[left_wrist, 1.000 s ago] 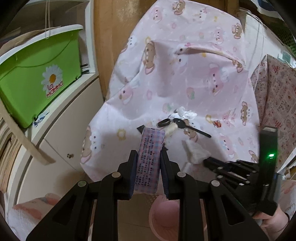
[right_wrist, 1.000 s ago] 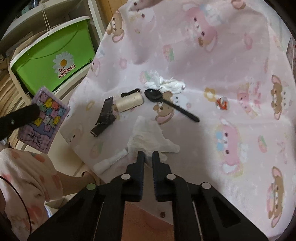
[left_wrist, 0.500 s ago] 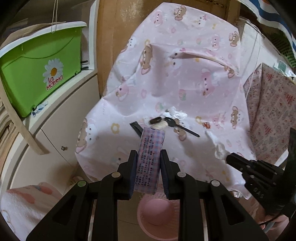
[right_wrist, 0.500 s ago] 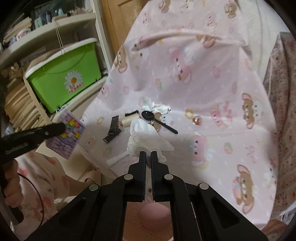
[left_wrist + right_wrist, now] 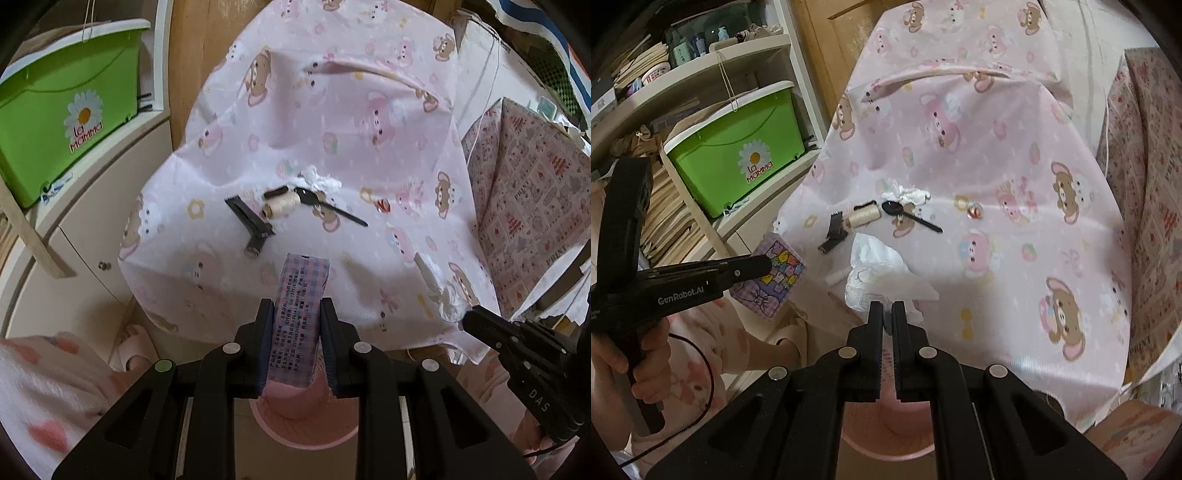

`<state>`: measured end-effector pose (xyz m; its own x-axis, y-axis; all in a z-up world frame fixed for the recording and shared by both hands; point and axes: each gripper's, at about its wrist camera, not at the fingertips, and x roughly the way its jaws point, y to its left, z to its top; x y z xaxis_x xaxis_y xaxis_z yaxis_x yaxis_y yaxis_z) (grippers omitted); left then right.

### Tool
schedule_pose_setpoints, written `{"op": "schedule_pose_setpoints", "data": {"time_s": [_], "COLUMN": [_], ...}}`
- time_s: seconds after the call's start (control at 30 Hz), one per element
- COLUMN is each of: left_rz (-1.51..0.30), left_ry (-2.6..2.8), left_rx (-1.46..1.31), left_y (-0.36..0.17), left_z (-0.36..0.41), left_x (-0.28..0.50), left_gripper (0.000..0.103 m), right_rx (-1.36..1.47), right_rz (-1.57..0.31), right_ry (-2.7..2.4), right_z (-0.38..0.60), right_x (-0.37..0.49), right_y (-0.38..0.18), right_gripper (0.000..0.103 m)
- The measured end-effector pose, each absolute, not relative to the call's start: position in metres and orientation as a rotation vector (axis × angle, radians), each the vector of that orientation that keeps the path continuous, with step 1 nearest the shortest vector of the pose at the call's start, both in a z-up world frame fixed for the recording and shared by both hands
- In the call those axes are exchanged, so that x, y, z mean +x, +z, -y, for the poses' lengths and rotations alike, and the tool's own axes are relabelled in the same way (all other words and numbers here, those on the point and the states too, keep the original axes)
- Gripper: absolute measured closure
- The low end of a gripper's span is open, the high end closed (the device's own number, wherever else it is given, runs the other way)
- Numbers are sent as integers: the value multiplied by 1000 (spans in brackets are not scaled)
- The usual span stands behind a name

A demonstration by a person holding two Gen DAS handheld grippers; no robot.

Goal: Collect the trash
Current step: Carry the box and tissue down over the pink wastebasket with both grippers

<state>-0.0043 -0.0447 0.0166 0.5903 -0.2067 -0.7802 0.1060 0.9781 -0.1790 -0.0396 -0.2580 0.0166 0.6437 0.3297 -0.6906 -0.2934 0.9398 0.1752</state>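
Note:
My left gripper (image 5: 296, 314) is shut on a purple plaid tissue pack (image 5: 300, 317); the pack also shows in the right wrist view (image 5: 772, 273). My right gripper (image 5: 887, 310) is shut on a crumpled white tissue (image 5: 882, 269), which also shows in the left wrist view (image 5: 439, 291). Both are held off the table's front edge, above a pink bin (image 5: 306, 424) on the floor, also in the right wrist view (image 5: 886, 432). On the pink bear tablecloth (image 5: 1015, 229) lie a white tissue wad (image 5: 905, 192), a black spoon (image 5: 908, 216), a thread spool (image 5: 862, 215) and a black wrapper (image 5: 833, 234).
A green storage box (image 5: 738, 162) sits on a shelf at left. A patterned box (image 5: 535, 221) stands to the right of the table. A small white roll (image 5: 836, 277) lies near the table's front edge. A slipper (image 5: 135, 347) is on the floor.
Both grippers have pulled back and up from the table. The right gripper lifted the white tissue off the cloth. The pink bin has come into view below both.

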Motion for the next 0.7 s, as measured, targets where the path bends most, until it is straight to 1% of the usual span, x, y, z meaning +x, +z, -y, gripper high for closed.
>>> {"op": "schedule_pose_setpoints", "data": {"time_s": [0.2,0.33,0.47,0.7], "left_rz": [-994,-1095,-1245,-1317], "left_ry": [-240,-313,-331,-277], "left_rx": [-109,-111,-183,-71], "left_y": [0,-18,-49,-84], "left_z": [54,66,68,84], "left_x": [-11,-11,-3,8], "left_gripper": [80,80,80,80], "right_rx": [52,69,-17,-3], "right_rz": [-850,-917,-1031,-1211], "right_ry": [371,396,413,348], "right_z": [257,252,238,238], "right_x": [-48,-46,-42,-26], "right_y": [4,-12,-41,-94], "right_gripper": [97,97,97,97]}}
